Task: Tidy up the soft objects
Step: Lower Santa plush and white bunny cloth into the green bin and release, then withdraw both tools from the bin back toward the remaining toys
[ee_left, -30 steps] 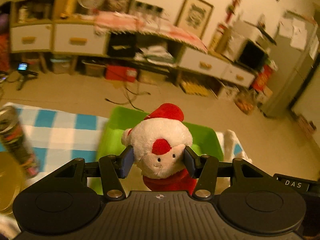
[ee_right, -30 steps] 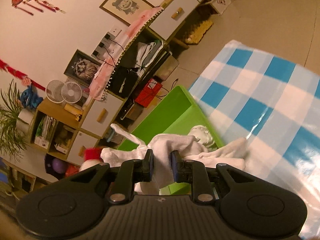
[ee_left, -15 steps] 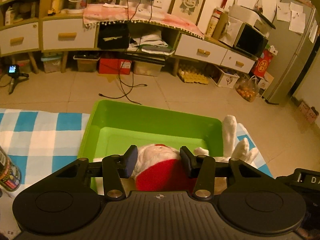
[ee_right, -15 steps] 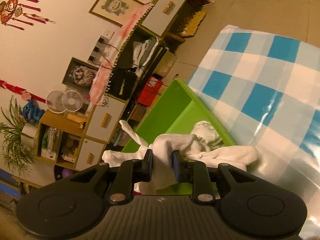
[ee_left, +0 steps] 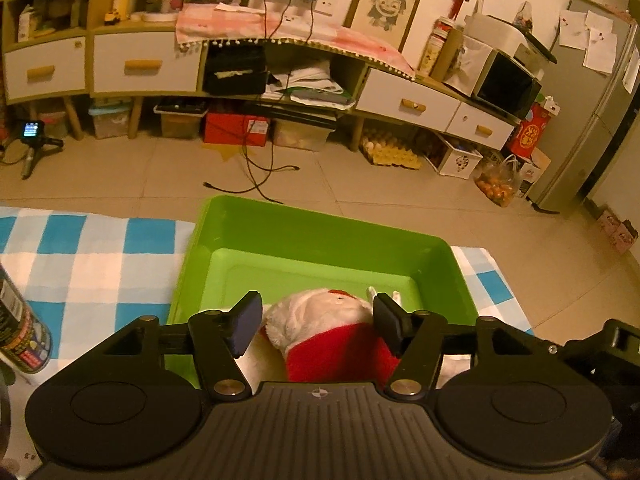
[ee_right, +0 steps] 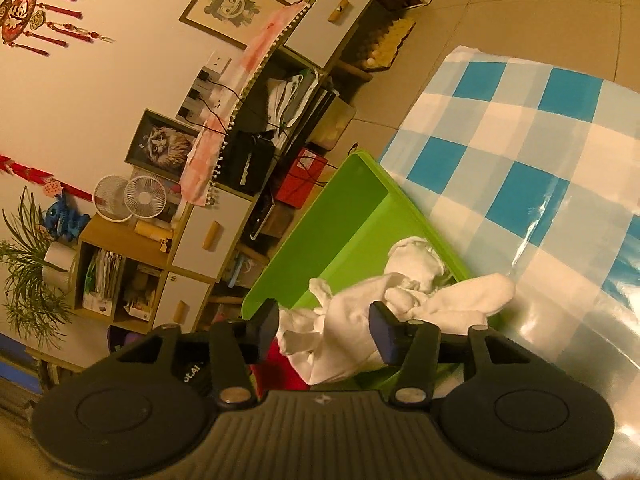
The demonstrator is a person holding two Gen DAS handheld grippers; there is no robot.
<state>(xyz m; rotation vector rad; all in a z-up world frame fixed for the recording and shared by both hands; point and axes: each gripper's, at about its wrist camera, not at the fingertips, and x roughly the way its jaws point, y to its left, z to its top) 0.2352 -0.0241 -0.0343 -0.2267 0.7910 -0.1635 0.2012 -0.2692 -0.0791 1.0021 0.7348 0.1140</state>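
Note:
A Santa plush toy (ee_left: 312, 312), white with a red body, lies face up at the near end of the green bin (ee_left: 320, 236). My left gripper (ee_left: 315, 326) straddles it with its jaws opening, and a gap shows at the left pad (ee_left: 244, 326). In the right wrist view a white soft cloth bundle (ee_right: 400, 292) lies over the bin's (ee_right: 352, 216) near corner, one end hanging onto the table. My right gripper (ee_right: 324, 330) is around it, jaws opening, with the pads off the cloth. A bit of the Santa's red (ee_right: 280, 368) shows below.
The bin stands at the far edge of a table covered in a blue-and-white checked cloth (ee_left: 92, 256). A drink can (ee_left: 18, 328) stands at the left. Beyond the edge are the tiled floor and a low cabinet (ee_left: 136, 64) along the wall.
The left gripper lowered the Santa into the bin and its jaws spread off the toy. The right jaws, shut on the white cloth before, have opened, and the cloth rests on the bin.

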